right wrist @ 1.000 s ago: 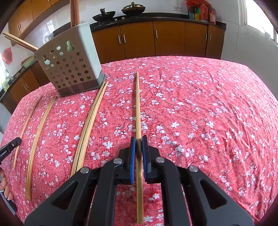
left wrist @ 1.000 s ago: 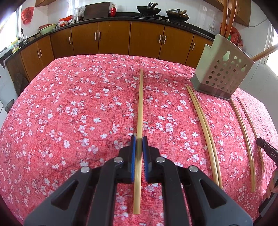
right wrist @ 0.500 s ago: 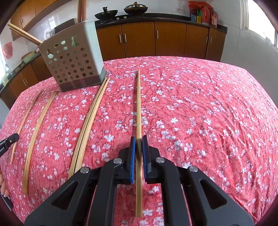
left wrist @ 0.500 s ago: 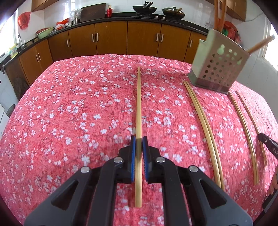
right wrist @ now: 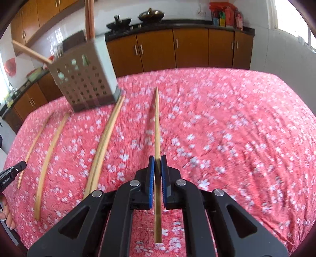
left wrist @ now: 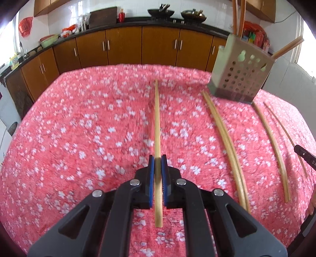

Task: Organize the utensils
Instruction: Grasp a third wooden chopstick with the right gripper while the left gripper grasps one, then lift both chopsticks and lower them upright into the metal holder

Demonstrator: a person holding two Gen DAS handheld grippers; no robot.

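We're working over the bench (left wrist: 59, 138), covered in a red floral cloth; the cloth is reading motion-blurred in both wrist views. Wooden kitchen cabinets (left wrist: 122, 45) are running along the back at 12 o'clock, with two woks (right wrist: 151, 14) sitting on the counter top.

The perforated utensil holder (left wrist: 241, 77) is standing on the bench at 1–2 o'clock in the left wrist view and at 10–11 o'clock (right wrist: 85, 83) in the right wrist view. It's already carrying several chopsticks, two upright and one leaning out over the rim.

Loose chopsticks lying on the cloth: a touching pair (left wrist: 227, 148) running from the holder's base toward 5 o'clock in the left view, the same pair (right wrist: 104, 144) showing at 9 o'clock in the right view. Two more single sticks (left wrist: 272, 146) are lying apart beyond that pair, at 3 o'clock left view, 8–9 o'clock (right wrist: 49, 154) right view.

Left gripper (left wrist: 157, 178): we're gripping the left-held chopstick (left wrist: 157, 122) between the blue fingers, closed tight on it, stick pointing to 12 o'clock and appearing lifted off the cloth.

Right gripper (right wrist: 157, 178): fingers likewise clamping the right-held chopstick (right wrist: 157, 122), pointing to 12 o'clock, its tail sticking out behind the pads.
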